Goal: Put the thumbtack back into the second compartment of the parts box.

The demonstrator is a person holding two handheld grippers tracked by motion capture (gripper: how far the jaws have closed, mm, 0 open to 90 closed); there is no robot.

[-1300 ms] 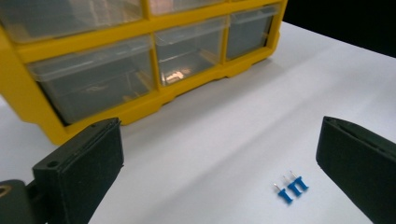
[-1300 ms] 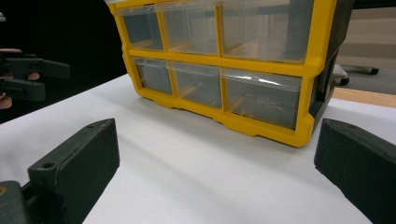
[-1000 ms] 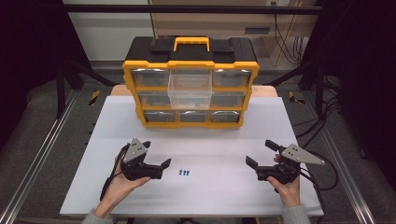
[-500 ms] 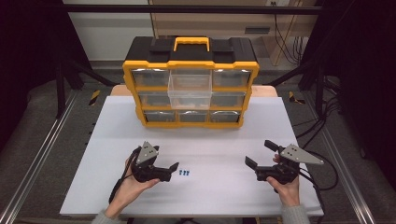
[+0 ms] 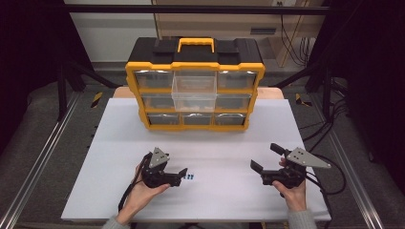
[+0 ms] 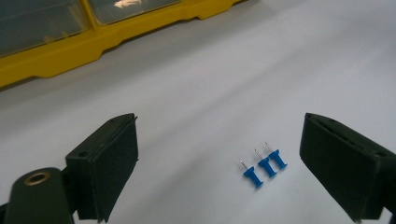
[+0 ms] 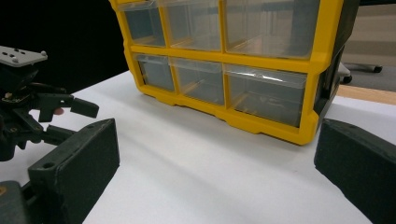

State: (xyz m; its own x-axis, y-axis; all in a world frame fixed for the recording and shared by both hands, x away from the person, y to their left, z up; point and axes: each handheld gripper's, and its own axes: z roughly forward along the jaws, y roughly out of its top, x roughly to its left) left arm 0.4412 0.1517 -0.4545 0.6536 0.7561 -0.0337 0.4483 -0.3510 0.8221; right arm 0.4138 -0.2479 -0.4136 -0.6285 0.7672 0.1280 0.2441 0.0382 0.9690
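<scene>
Ok, left gripper (image 5: 180, 175) jaws wide but just been closing, nothing gripped; its view resolves three blue pushpins (image 6: 264, 164) between them on the table (image 5: 229, 143). Right gripper (image 5: 265, 159) wide, empty. High view: organizer (image 5: 195, 86), top-mid drawer (image 5: 193, 87) out.

The yellow drawer cabinet (image 5: 195, 90) stands at the far edge of the white surface (image 5: 229, 143), its middle drawer (image 5: 194, 91) pulled out toward the near side. Before the cabinet the surface lies open; three blue push pins (image 6: 264, 164) lie there, well apart from the cabinet, with bare room around them.
</scene>
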